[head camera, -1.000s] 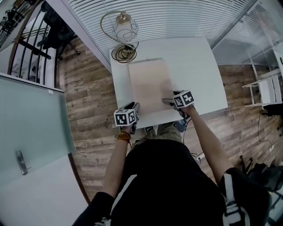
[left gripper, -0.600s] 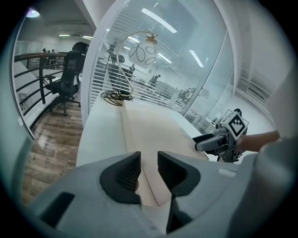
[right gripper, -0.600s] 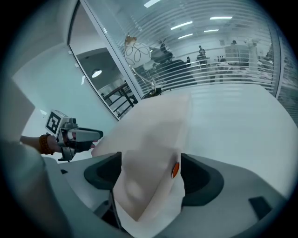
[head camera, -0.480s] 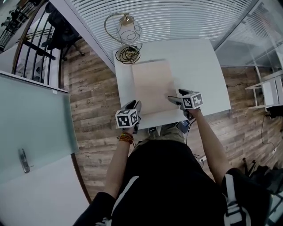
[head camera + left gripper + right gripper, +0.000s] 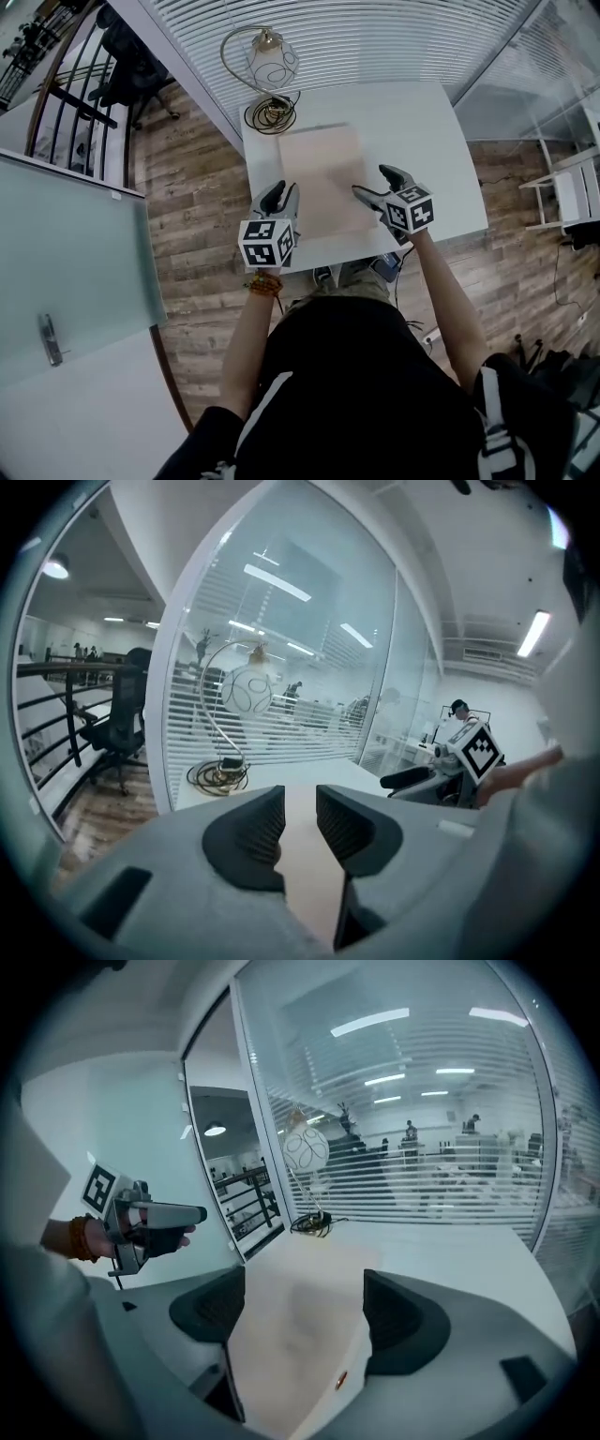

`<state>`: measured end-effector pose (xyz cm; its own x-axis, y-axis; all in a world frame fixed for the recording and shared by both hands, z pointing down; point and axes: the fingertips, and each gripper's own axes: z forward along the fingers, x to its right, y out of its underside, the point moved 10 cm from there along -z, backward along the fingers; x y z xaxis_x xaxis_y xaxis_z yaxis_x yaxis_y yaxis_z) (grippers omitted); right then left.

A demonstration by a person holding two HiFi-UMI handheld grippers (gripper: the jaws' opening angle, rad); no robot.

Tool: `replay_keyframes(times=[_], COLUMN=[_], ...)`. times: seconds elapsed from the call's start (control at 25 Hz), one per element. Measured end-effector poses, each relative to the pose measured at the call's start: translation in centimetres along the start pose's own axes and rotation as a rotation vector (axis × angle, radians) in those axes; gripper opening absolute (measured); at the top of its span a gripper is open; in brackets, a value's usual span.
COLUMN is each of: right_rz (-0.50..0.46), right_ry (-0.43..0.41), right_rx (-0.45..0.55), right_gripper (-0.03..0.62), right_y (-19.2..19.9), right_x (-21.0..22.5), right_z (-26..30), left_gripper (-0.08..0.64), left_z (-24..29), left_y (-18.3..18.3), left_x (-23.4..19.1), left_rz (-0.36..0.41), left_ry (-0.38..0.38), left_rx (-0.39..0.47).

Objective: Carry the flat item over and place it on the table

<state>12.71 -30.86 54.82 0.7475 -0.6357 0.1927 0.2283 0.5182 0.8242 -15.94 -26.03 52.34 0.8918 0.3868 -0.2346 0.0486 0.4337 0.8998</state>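
A pale beige, flat rectangular sheet (image 5: 323,178) lies flat on the white square desk (image 5: 427,131). Its long axis runs from the person's side straight toward the far side, in line with the desk's side edges. Its near short edge sits close to the desk's near edge, and its far short edge lies just short of a coil of black cable (image 5: 272,114). That cable belongs to a lamp with a clear glass globe on a curved metal stem (image 5: 265,58), which stands at the far left corner. The left gripper (image 5: 283,195) is over the sheet's left long edge. Its jaws are closing with a narrow gap between them, and nothing is pressed in that gap (only the beige surface shows through it from below). The right gripper (image 5: 373,183) is over the right long edge, its jaws spread wide and gripping nothing, with the sheet showing in the space between them. Around the desk is a brown wood-plank floor (image 5: 187,216). Behind it, a glass wall with white horizontal blinds (image 5: 375,37) meets a second glass pane at the right. To the left are a dark railing (image 5: 56,103), a black office chair (image 5: 117,52) and a frosted glass panel with a handle (image 5: 75,253).
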Motion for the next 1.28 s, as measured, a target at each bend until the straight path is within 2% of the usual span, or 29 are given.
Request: replay_keyframes(times=[0.4,0.68,0.88,1.08,1.28], right_rz=[-0.155,-0.196,-0.250,-0.347,-0.327], right_ry=[0.007,0.022,0.058,0.113,0.127], right_rx=[0.235,0.408,0.531,0.635,0.699], right_gripper=[0.399,0.397,0.397,0.397,0.396], right_y=[-7.4,-11.5,-14.0,-15.5,-15.6], right_x=[-5.0,-7.7,-9.5,-11.3,-12.0], right_z=[-3.6,-6.4,-8.7,-10.5,-11.6], left_gripper=[0.110,0.101,0.101,0.094,0.091], left_z=[-3.4,-5.7,-6.5,-7.9,-9.5], left_y=[-7.1,-11.2,-12.4,-13.5,-14.4], left_x=[3.4,4.8,5.3,5.9,6.8], left_rz=[0.156,0.268,0.290,0.319,0.325], left_ry=[-0.009,-0.047,-0.065,-0.083,-0.110], left_rx=[0.226,0.359,0.408,0.472,0.525])
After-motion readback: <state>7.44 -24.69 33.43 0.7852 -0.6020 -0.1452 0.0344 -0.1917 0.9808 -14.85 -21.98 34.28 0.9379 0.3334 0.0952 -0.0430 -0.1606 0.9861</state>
